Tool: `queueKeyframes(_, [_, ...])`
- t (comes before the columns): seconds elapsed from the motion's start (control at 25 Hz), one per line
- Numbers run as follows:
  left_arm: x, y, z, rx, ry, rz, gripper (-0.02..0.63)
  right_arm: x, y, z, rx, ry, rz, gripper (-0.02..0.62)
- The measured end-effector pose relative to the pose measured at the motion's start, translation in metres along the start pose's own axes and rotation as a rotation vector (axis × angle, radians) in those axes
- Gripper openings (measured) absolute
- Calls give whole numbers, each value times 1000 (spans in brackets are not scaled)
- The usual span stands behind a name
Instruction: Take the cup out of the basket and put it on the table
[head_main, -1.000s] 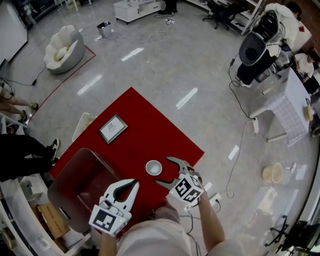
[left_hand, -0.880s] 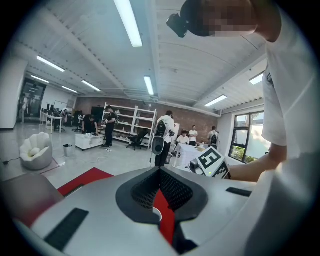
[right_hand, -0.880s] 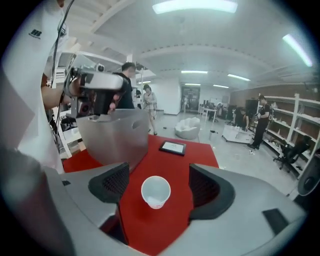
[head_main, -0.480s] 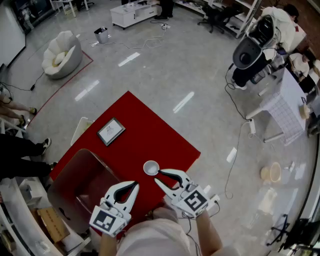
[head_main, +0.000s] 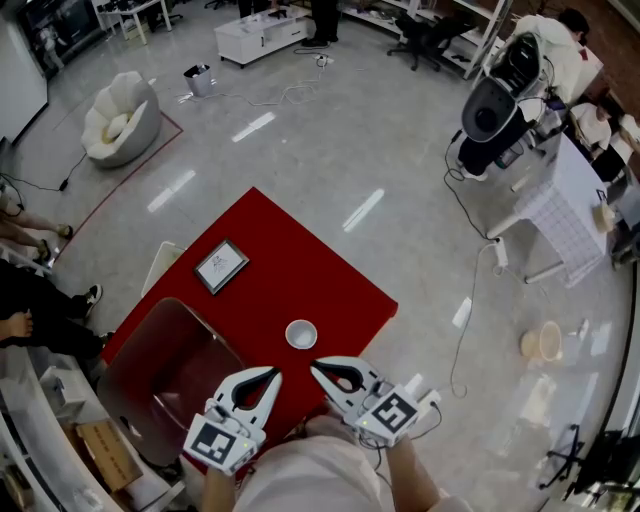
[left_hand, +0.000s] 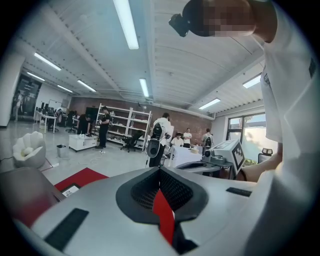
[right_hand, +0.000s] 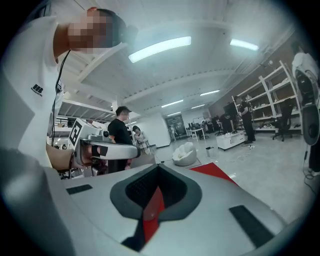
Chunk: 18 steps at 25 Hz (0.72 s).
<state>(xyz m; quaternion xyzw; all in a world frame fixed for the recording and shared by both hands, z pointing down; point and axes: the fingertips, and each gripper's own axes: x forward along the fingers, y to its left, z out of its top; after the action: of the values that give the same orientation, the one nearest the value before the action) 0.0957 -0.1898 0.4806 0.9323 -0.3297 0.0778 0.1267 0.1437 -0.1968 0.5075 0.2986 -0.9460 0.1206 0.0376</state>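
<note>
While both grippers hang over the near part of the red table (head_main: 290, 262), the cup (head_main: 301, 333) stands upright on the red surface, outside the basket (head_main: 150, 372). It is small, round and white, with its open mouth up and a pale grey inside. It is just beyond the tips of the two grippers and touches neither.

The left gripper (head_main: 270, 376) has its jaws together with nothing between them. The jaws of the right gripper (head_main: 318, 366) have just closed, and they also hold nothing.

The cup is near the table's right-hand edge, and a wide stretch of red surface lies between it and the framed card (head_main: 221, 266) farther out. The brown basket takes the table's left corner, near the cup but not touching it.

The basket's near side is cut off by the left gripper and the person's arm, and its inside is too dark to read. Neither gripper view shows the cup. Both look level across the room, over their closed jaws.
</note>
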Motion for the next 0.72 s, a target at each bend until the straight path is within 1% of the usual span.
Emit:
queueKeyframes(0.36, [-1, -2, -2, 1, -4, -1, 6, -3, 5, -1, 2, -4, -13, 6])
queueKeyframes(0.72, [2, -4, -4, 0, 11, 6, 6, -7, 3, -6, 5, 8, -23, 6])
